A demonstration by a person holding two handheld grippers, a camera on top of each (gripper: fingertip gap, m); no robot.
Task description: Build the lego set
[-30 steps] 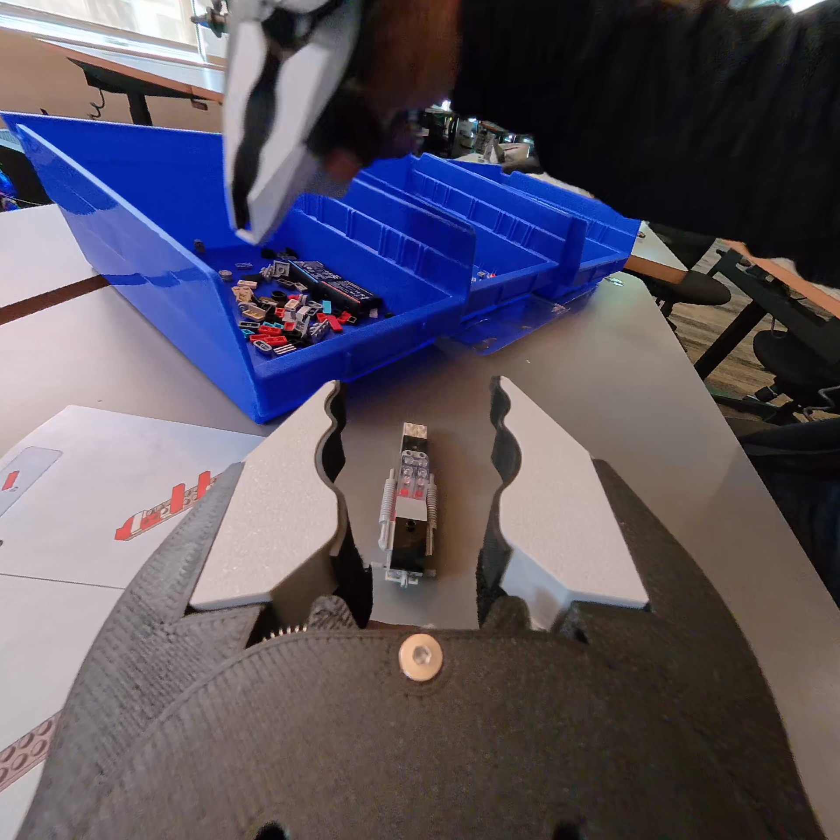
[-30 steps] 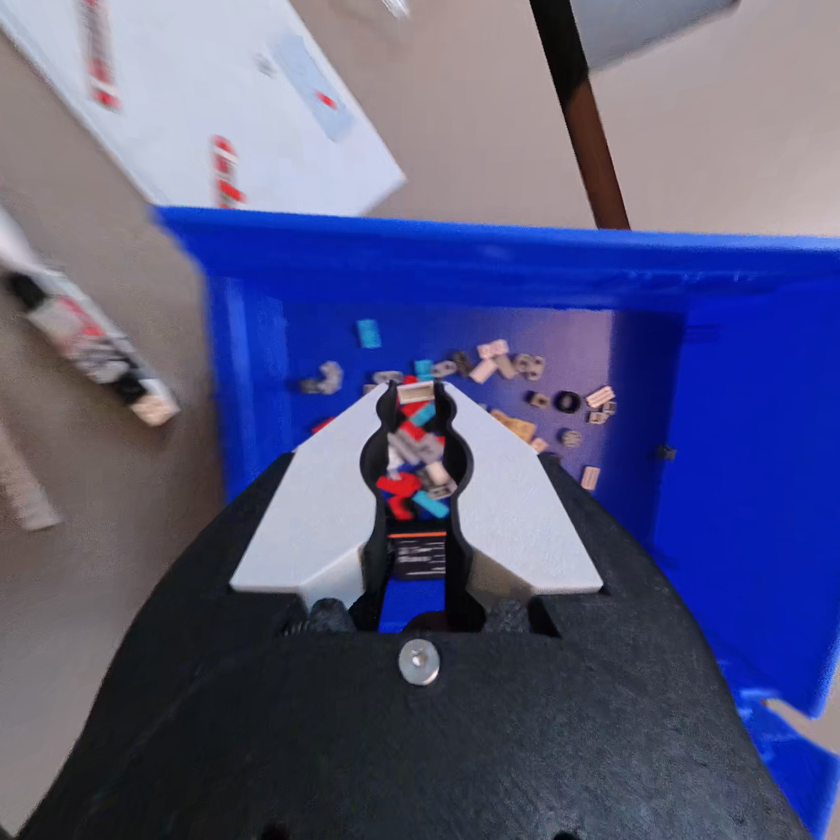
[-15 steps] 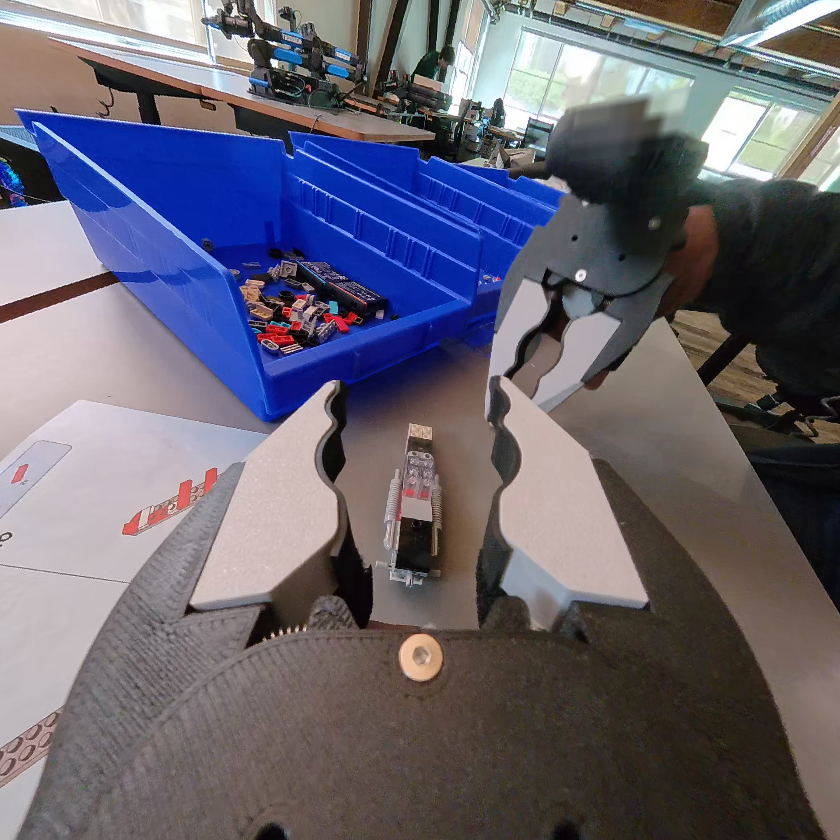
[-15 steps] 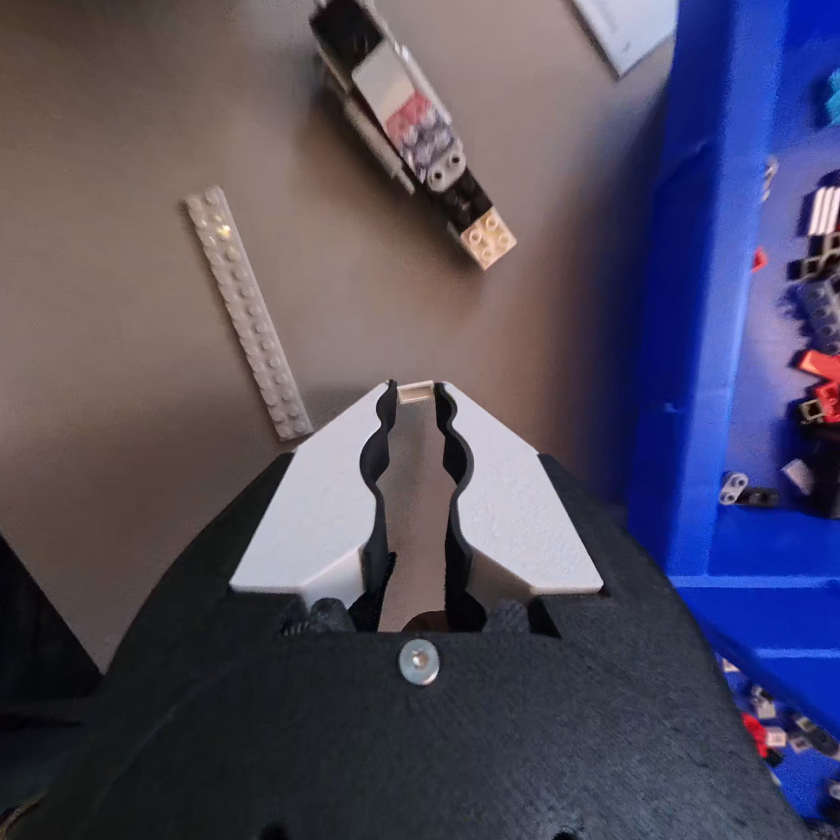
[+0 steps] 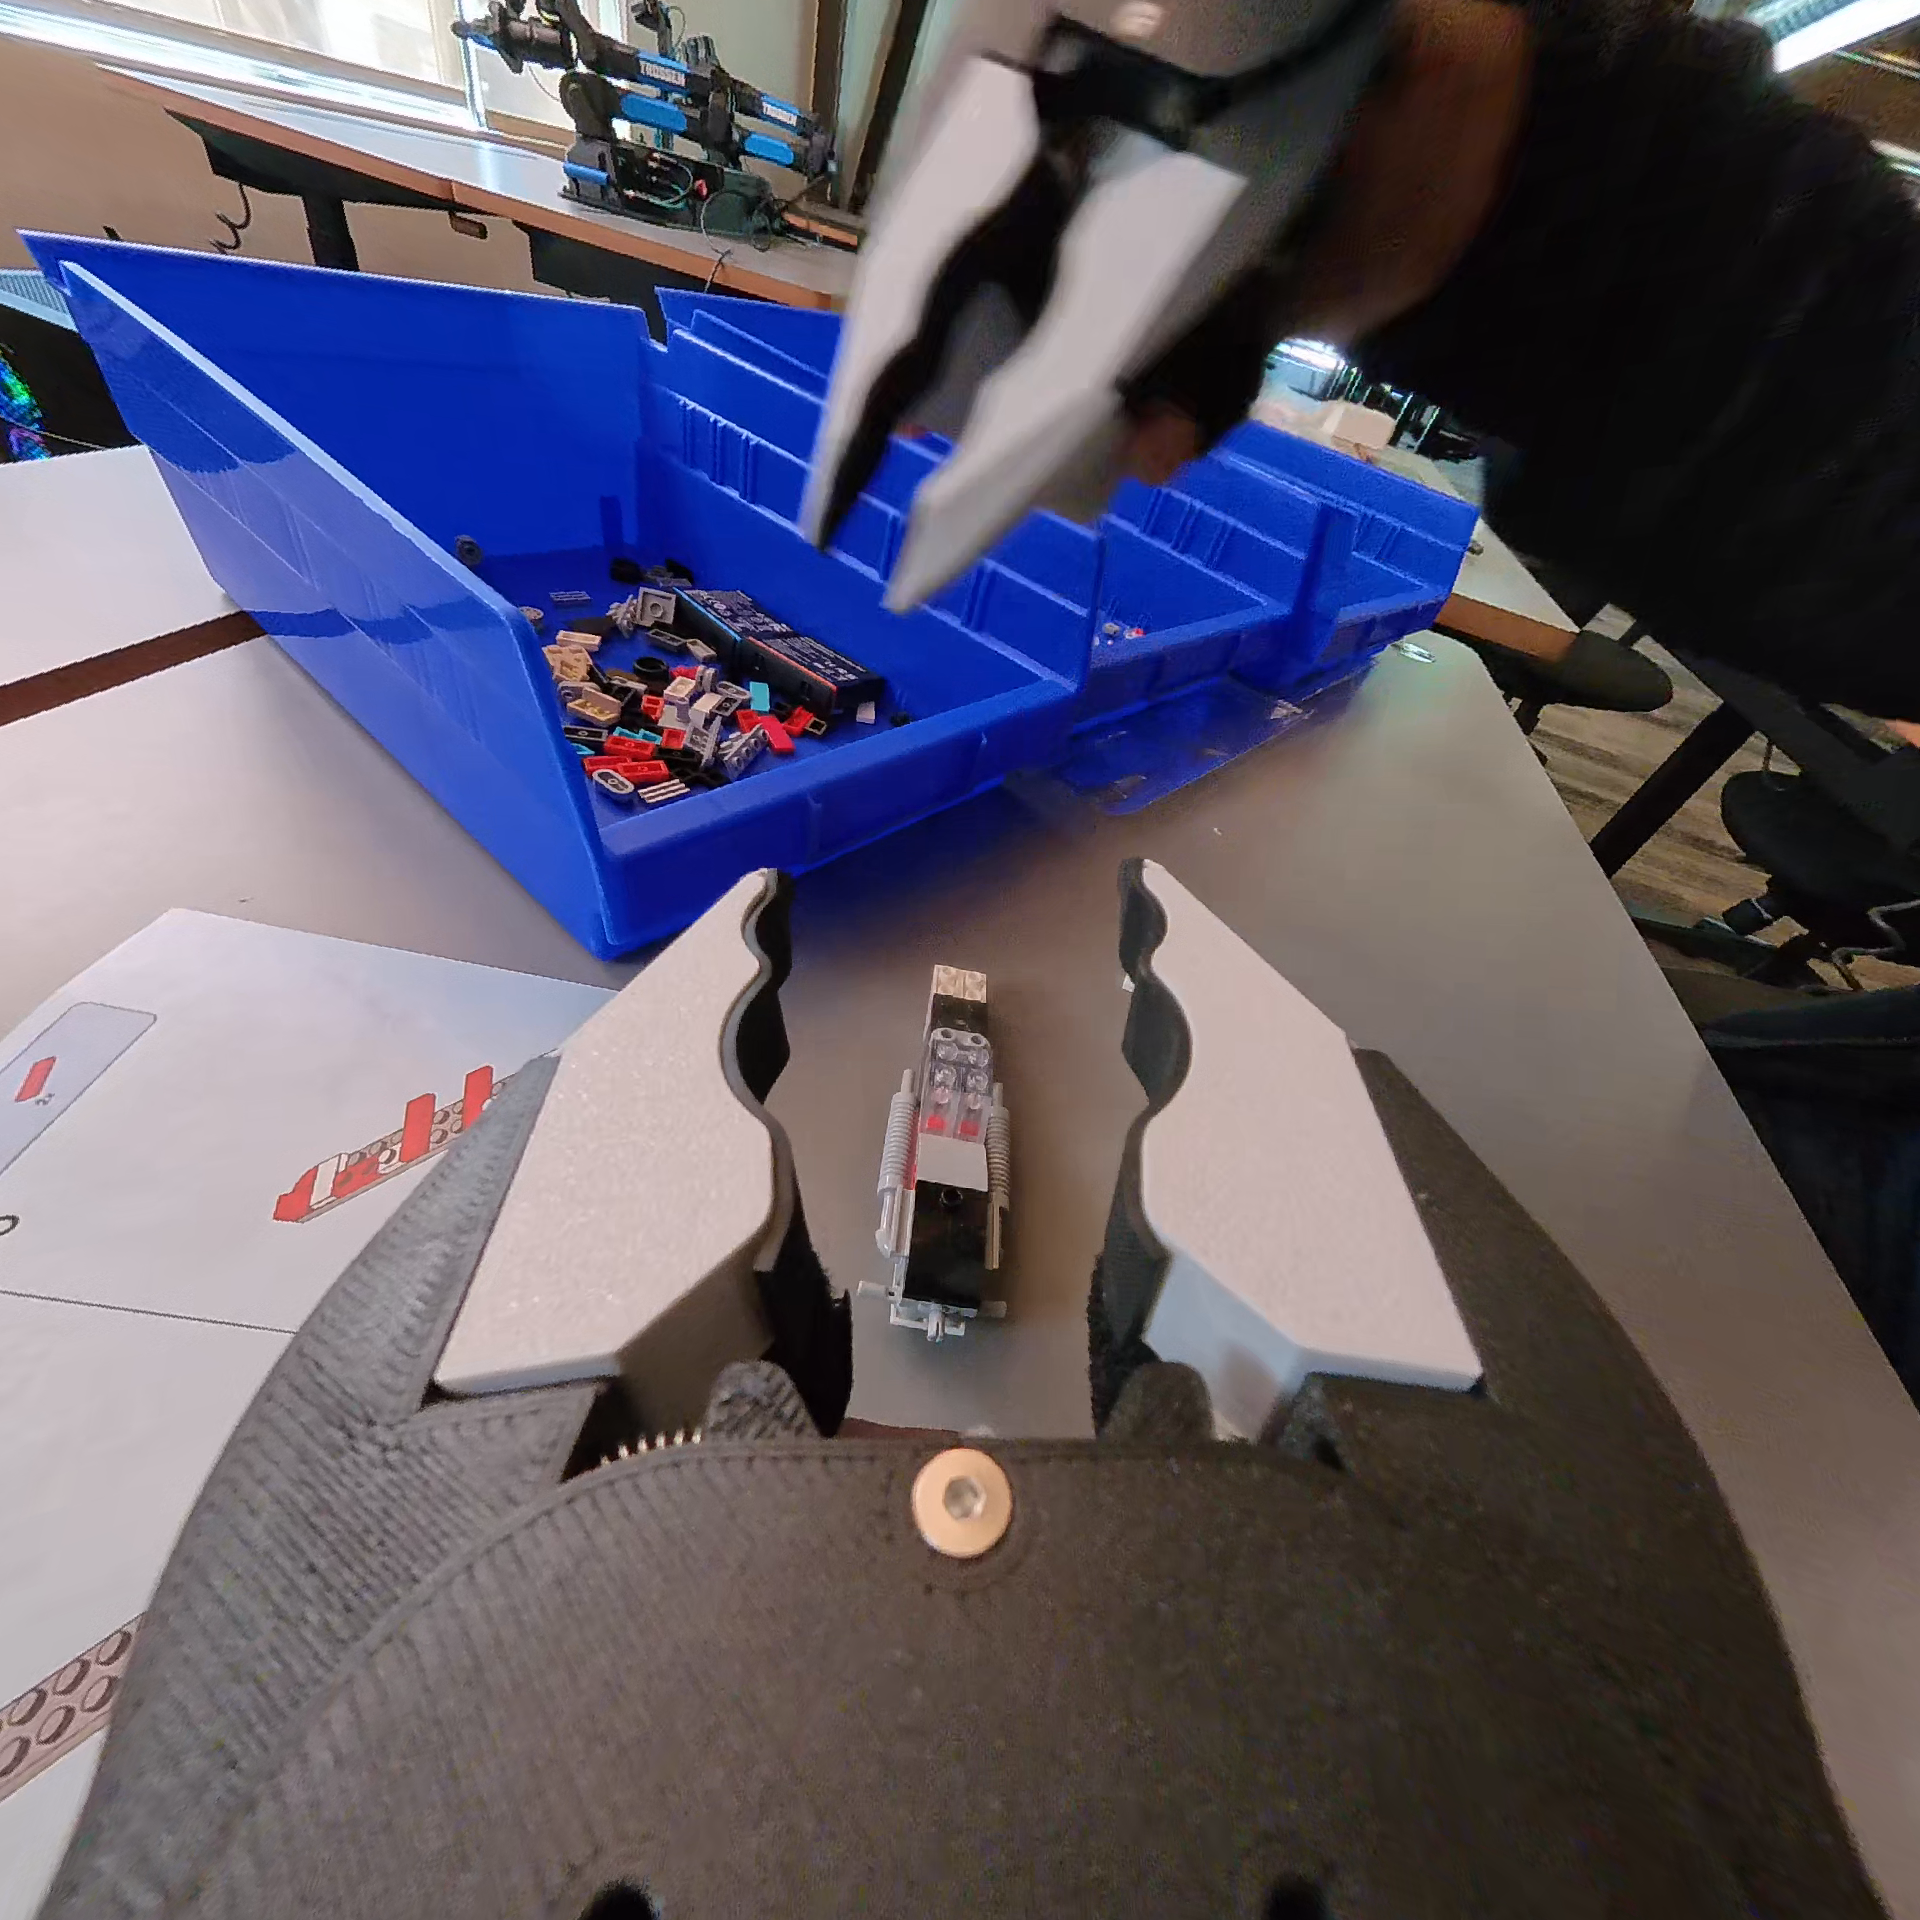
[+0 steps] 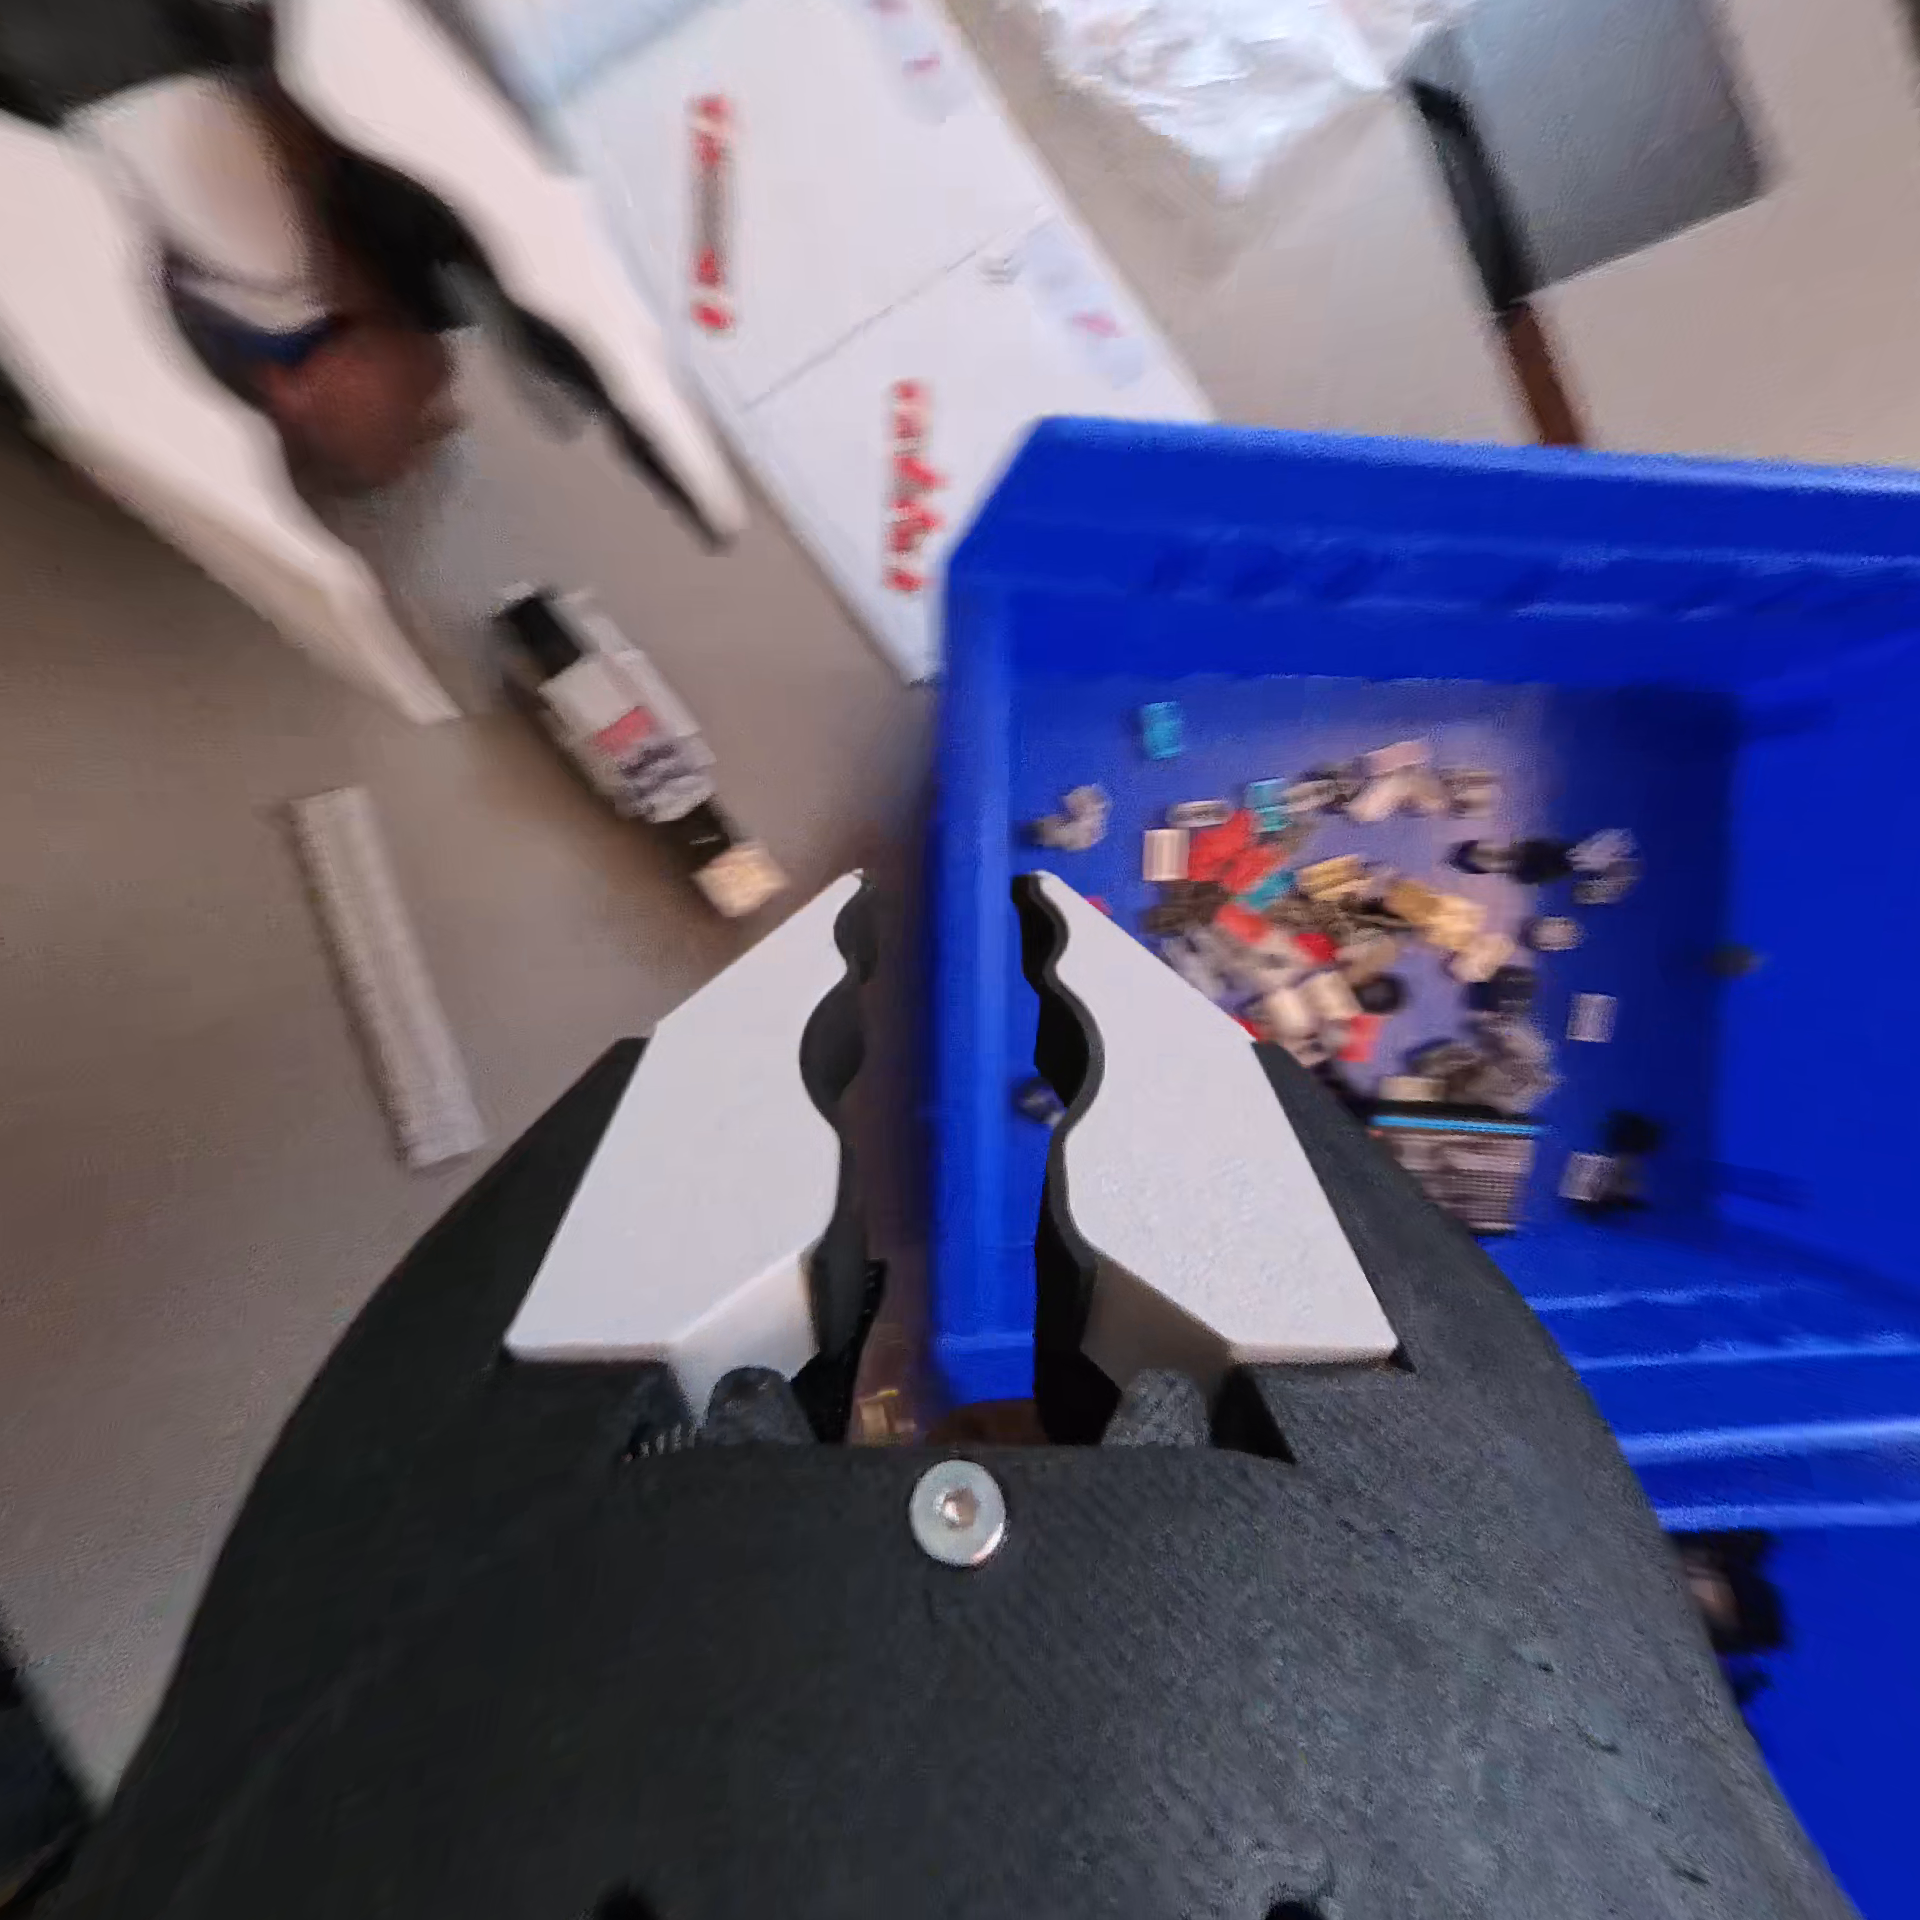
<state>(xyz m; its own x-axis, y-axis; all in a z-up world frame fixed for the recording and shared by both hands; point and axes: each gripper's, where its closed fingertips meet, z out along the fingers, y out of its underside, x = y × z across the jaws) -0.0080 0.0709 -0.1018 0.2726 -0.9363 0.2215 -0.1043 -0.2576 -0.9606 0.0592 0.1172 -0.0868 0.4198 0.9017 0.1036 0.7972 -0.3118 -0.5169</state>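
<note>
A partly built lego model [image 5: 945,1153], black, grey and red, lies on the grey table between the fingers of my open left gripper [image 5: 951,878]. The fingers stand on either side of it and do not touch it. My right gripper [image 6: 940,883] is open with nothing between its fingertips. It hovers over the near edge of the blue bin [image 6: 1455,468], and it also shows in the left wrist view [image 5: 914,488], raised above the bin. Loose lego pieces [image 6: 1351,935] lie on the bin floor. The model [image 6: 634,748] and a long grey plate [image 6: 379,977] lie on the table.
The blue bin [image 5: 364,468] has several compartments. Its near one holds the loose pieces [image 5: 665,717] and a black labelled box [image 5: 774,649]. Instruction sheets [image 5: 260,1091] lie at the left. The table edge runs along the right, with chairs beyond. The right wrist view is blurred. About 9 cm separates my left fingertips from my right. My left tips are roughly 12 cm from the long grey plate [image 6: 379,977].
The right gripper, shut on a small pale piece, went from the bin to above the table. It is now back at the bin's edge, open and empty. The left gripper has stayed put.
</note>
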